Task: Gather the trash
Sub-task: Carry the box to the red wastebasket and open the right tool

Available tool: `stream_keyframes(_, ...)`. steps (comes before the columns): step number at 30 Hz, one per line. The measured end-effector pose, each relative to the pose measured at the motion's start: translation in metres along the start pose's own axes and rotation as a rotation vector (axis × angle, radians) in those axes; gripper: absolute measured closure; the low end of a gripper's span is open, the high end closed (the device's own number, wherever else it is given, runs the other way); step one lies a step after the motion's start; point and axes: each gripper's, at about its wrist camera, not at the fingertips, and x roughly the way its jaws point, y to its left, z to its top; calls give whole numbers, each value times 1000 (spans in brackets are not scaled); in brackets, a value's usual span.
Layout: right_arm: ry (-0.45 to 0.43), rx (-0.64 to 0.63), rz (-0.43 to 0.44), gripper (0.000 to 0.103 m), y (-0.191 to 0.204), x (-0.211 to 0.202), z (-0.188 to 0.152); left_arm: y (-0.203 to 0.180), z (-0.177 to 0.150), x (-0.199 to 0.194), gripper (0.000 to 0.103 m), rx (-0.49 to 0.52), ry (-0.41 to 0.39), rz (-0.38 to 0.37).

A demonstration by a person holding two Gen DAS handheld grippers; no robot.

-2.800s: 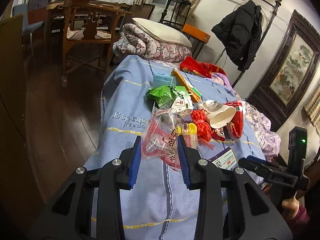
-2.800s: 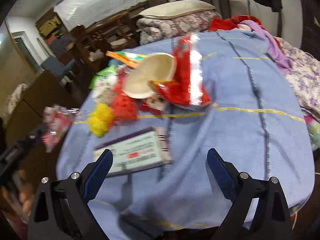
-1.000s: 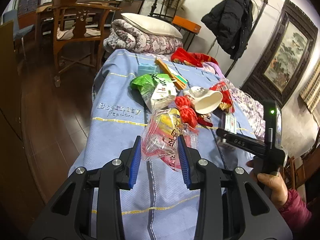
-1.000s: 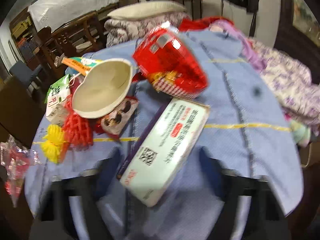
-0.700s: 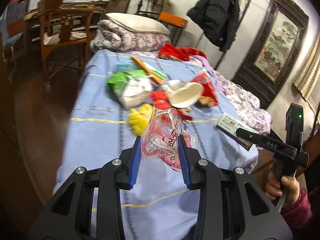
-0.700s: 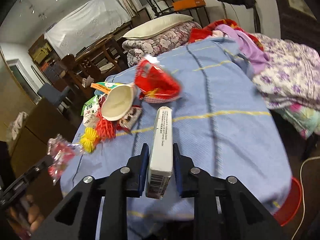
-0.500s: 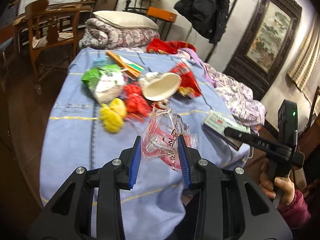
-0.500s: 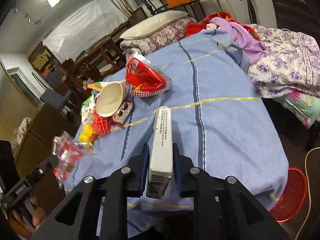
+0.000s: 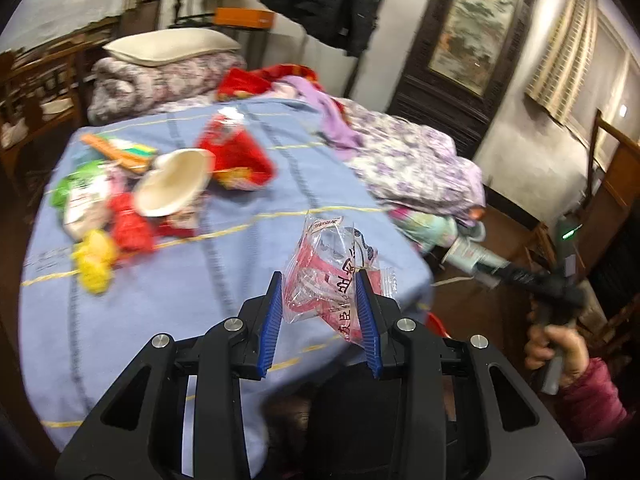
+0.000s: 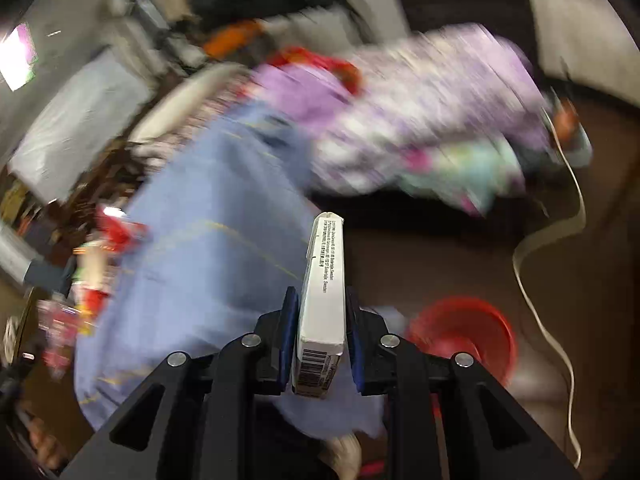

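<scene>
My left gripper (image 9: 319, 280) is shut on a clear plastic wrapper with pink and red print (image 9: 332, 268), held above the near right corner of the blue blanket (image 9: 200, 280). My right gripper (image 10: 318, 300) is shut on a white cardboard box (image 10: 325, 280), held edge-up past the blanket's corner. A red bin (image 10: 464, 334) stands on the brown floor just right of the box. More trash lies on the blanket: a white paper bowl (image 9: 172, 188), a red snack bag (image 9: 236, 156), red netting (image 9: 130, 226), yellow netting (image 9: 94, 262) and a green-and-white packet (image 9: 78, 196).
A purple floral quilt (image 9: 412, 172) is heaped along the blanket's right side. A white cable (image 10: 560, 216) runs across the floor right of the bin. A pillow on a rolled quilt (image 9: 168, 46) lies at the far end. The right wrist view is blurred.
Both grippers have swung right, away from the trash pile toward the blanket's right corner. The right gripper now looks down at the floor and the red bin. Each keeps its hold.
</scene>
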Motion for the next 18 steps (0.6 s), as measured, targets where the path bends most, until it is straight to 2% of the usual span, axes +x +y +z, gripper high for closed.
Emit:
stream_keyframes(3,91,112,-50,80,-55,39,-13,-24,3,15,67,41,26,-20)
stream_keyframes(7,158,214,-79,77,-99,86,-30,-54,5,34,67,91,61,-45)
stream_keyframes(8,178,237,-66,71,-108,95,-33,-62,6,40,67,105,72,-52)
stream_keyframes(9,201,263,-61,52,-117,106,-35,-66,6,43,67,112,79,-56)
stream_keyframes(11,215,281,-88,40,-125,118,-39,-75,5,51,67,128,96,-63)
stream_keyframes(18,320,345,-178,40,-160,153,-85,-92,2,71,67,156,140,-75)
